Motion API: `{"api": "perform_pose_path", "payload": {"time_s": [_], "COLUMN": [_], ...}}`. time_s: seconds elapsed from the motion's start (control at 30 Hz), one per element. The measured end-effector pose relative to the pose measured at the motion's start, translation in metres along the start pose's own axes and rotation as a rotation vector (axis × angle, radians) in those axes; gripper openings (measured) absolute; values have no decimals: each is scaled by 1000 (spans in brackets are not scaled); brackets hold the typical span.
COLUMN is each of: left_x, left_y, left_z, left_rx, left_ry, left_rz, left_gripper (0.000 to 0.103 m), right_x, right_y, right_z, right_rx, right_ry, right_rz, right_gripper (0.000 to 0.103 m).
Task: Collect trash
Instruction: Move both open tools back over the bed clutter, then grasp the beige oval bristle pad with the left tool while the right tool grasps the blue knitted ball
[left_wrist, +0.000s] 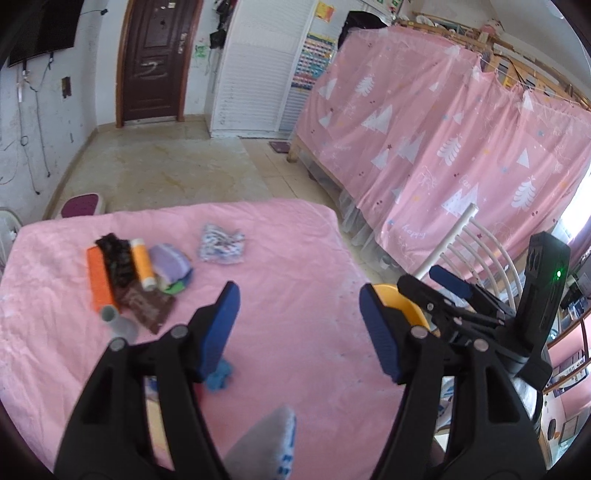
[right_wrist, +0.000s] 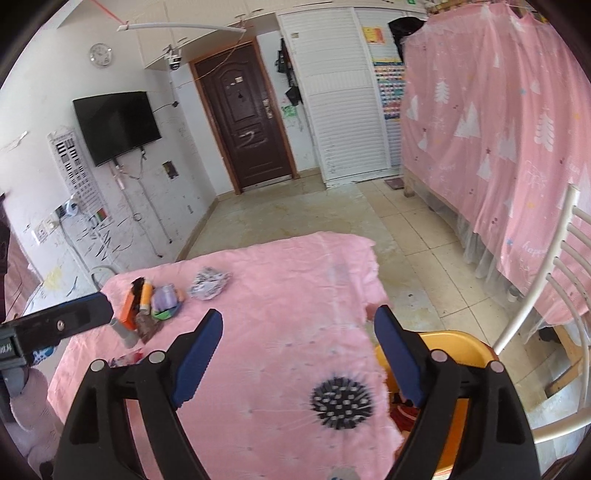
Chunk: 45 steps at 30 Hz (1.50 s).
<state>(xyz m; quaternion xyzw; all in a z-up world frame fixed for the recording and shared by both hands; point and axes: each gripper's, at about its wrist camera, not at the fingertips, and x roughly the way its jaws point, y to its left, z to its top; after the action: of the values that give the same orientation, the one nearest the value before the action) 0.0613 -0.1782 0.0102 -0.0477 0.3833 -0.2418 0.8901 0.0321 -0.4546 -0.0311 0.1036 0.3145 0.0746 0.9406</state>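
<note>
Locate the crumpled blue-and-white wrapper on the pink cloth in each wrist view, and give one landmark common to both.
Left wrist view: crumpled wrapper lies upper centre-left on the pink cloth, right of the clutter pile.
Right wrist view: the wrapper lies left of centre, near the cloth's far edge.
Shared landmark: the dark brown door.

Surface (left_wrist: 295, 258) under pink cloth: orange box (left_wrist: 99, 280), yellow tube (left_wrist: 143, 264), crumpled wrapper (left_wrist: 222, 244), blue scrap (left_wrist: 221, 376), spiky black ball (right_wrist: 341, 402).
</note>
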Motion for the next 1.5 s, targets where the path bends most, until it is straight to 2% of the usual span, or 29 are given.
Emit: {"api": "perform_pose_path", "payload": {"time_s": [0.17,0.37,0.53,0.7,0.97,1.23,1.5], "left_x": [-22,-35,-42,-39,-25,-11,5], "left_y": [27,51,63,74,91,95,110], "left_z": [-5,-18,-30,-45,-72,-96,-102], "left_rx": [2,7,12,8,18,66,36], "left_ry": [-40,-45,-41,-8,62,109,139], "left_rz": [44,86,96,97,107,60,12], "left_gripper": [69,71,80,91,95,96,97], "right_x": [10,22,34,43,55,68,78], "right_y": [31,57,77,93,106,118,128], "right_z": [-4,-12,-21,-27,-33,-40,-42], "right_rx": [-50,-80,-109,-137,-157,-186,-197], "right_ry": [30,64,102,133,171,208,233], "right_rz": [44,83,115,145,156,165,169], "right_gripper": [75,75,75,75,75,75,75]}}
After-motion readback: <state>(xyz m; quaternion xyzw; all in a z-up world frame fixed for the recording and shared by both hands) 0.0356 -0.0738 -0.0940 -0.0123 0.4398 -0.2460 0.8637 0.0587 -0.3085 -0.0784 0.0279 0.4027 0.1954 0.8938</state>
